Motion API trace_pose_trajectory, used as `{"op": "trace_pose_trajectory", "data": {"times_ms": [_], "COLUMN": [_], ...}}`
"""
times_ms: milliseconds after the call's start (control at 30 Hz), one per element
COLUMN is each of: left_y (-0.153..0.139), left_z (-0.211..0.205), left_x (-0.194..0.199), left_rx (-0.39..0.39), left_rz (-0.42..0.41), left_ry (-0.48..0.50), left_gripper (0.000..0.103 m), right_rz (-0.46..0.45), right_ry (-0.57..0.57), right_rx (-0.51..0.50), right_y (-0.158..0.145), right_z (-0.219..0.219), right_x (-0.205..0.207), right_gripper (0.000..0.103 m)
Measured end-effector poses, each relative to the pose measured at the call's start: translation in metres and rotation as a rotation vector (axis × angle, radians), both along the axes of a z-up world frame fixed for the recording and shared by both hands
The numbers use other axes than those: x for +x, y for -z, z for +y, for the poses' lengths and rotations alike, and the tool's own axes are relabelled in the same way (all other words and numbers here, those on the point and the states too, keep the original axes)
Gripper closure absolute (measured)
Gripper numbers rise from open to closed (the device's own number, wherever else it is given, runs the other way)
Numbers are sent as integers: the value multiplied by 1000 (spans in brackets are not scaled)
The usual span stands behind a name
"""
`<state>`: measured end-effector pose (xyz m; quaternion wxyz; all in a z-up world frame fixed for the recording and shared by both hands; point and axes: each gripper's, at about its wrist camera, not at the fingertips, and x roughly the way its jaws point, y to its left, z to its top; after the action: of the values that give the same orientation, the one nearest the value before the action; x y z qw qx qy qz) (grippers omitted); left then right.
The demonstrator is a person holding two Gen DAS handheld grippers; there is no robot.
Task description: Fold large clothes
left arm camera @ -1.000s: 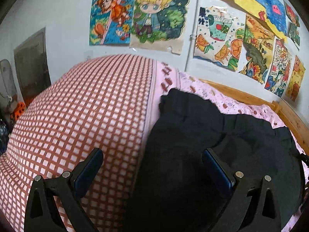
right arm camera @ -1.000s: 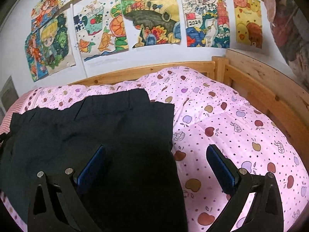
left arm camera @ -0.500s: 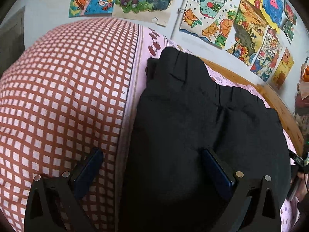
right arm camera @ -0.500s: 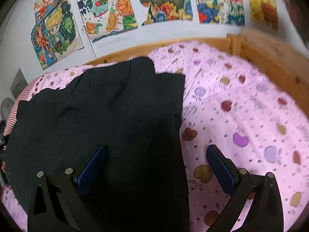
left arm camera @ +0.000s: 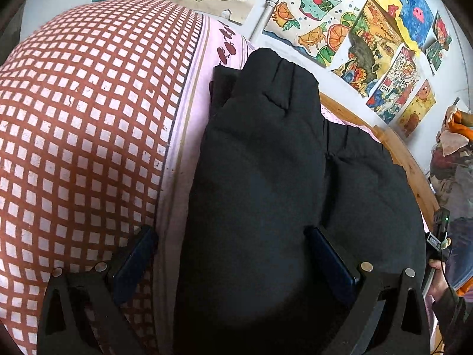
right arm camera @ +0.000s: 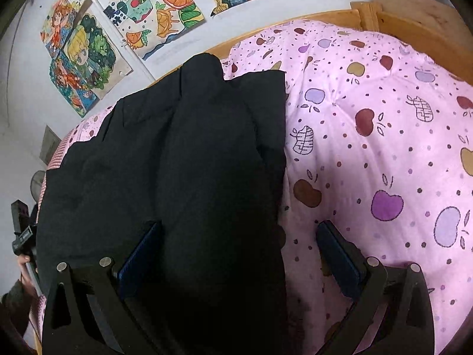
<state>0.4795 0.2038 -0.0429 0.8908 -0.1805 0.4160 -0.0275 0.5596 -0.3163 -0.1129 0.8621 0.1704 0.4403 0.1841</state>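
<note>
A large black padded garment (left arm camera: 266, 177) lies spread on the bed; it also shows in the right wrist view (right arm camera: 192, 162). My left gripper (left arm camera: 233, 254) is open and low over the garment's left edge, one finger over the checked cover, the other over black cloth. My right gripper (right arm camera: 239, 251) is open and low over the garment's right edge, its left finger over black cloth, its right finger over the pink quilt. Neither gripper holds cloth.
A red-and-white checked cover (left arm camera: 82, 124) lies left of the garment. A pink apple-print quilt (right arm camera: 384, 148) lies to its right. A wooden bed frame (right arm camera: 399, 11) runs along the far side. Drawings (left arm camera: 340, 23) hang on the wall. A pile of clothes (left arm camera: 455, 153) sits at the far right.
Both grippers have moved forward and down toward the garment, which now fills more of each view. Both stay open.
</note>
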Motion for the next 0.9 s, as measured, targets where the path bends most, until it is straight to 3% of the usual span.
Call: {"op": "trace_pose_trajectory", "data": {"times_ms": [333, 600, 900], "left_y": [9, 12, 14], "left_z": [7, 3, -1], "left_x": [-2, -1, 3], "left_rx": [-86, -90, -87], "left_rz": [-14, 5, 61], "left_ry": [70, 91, 69], "left_gripper": [0, 0, 0], "right_rz": [-48, 58, 100], "right_ry": [-82, -183, -129], "right_rx": [32, 125, 140], "right_y": [0, 7, 8], "right_z": [8, 16, 24], "right_x": [-9, -3, -11], "right_gripper": [1, 1, 1]}}
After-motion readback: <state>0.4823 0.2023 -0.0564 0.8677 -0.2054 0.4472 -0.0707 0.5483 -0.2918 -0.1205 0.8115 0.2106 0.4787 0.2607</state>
